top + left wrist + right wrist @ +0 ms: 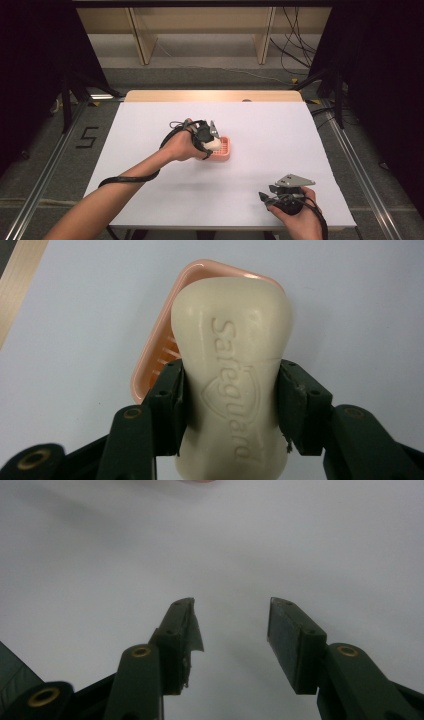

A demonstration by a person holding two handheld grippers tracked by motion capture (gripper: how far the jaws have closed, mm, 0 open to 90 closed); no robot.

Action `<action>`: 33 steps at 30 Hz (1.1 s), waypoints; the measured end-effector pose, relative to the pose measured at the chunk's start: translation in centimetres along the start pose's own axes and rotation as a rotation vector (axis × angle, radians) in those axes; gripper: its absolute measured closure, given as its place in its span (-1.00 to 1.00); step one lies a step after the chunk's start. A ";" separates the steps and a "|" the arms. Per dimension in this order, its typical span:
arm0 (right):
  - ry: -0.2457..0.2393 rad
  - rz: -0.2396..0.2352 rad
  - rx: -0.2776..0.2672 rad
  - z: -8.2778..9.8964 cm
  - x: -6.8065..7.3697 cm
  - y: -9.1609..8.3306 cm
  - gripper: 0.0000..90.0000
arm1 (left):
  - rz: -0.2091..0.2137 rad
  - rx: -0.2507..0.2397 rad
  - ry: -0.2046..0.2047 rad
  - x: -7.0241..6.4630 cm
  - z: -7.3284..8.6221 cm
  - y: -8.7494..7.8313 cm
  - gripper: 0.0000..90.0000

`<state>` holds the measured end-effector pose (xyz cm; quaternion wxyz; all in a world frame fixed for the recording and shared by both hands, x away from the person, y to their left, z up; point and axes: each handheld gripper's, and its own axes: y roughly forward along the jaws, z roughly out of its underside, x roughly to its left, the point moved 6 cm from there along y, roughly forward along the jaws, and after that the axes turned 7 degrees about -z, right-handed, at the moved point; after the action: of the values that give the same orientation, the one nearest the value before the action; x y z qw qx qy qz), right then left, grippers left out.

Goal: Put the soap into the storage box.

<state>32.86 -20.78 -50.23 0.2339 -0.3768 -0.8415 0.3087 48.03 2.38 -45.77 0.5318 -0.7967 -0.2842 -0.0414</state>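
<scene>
From the high view, the left gripper (214,140) sits just left of the table's centre, at the 9 o'clock edge of a pink soap dish (223,149), holding a pale bar of soap (214,144) over the dish's near-left part; whether the bar touches the dish cannot be told from here. The right gripper (274,196) rests toward 5 o'clock on the white table (280,130), well apart from the dish, in the person's right hand (300,220). In the left gripper view, the jaws are clamped on the waist of the cream bar of soap (232,385), stamped "Safeguard", its far end pointing to 12 o'clock over the soap dish (150,365), whose ribbed floor shows at 9 o'clock of the bar. In the right gripper view, the right gripper (231,630) has its jaws spread wide with nothing between them, above bare white table (210,540).
</scene>
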 end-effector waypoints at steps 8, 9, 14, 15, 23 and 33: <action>-0.001 -0.002 -0.006 -0.1 0.0 0.0 0.20 | -0.003 -0.004 0.001 0.2 -0.2 0.1 0.10; -0.005 -0.002 -0.010 -0.2 0.0 0.0 0.20 | -0.005 -0.004 0.005 0.3 -0.3 0.1 0.10; 0.015 0.008 -0.011 -0.2 0.1 -0.1 0.20 | -0.001 -0.010 0.001 0.3 -0.4 0.3 0.10; -0.015 0.023 -0.013 -0.2 -0.2 -0.2 0.20 | 0.000 -0.010 0.001 0.3 -0.4 0.3 0.10; -0.016 0.013 -0.020 -0.3 -0.2 -0.2 0.20 | -0.006 -0.010 0.014 0.6 -0.5 0.5 0.10; -0.053 0.010 -0.030 -0.3 -0.4 -0.1 0.20 | -0.017 -0.019 0.041 0.7 -0.8 0.8 0.10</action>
<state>33.25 -21.01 -50.05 0.2041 -0.3760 -0.8501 0.3070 49.21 1.78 -45.79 0.5296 -0.7982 -0.2795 -0.0650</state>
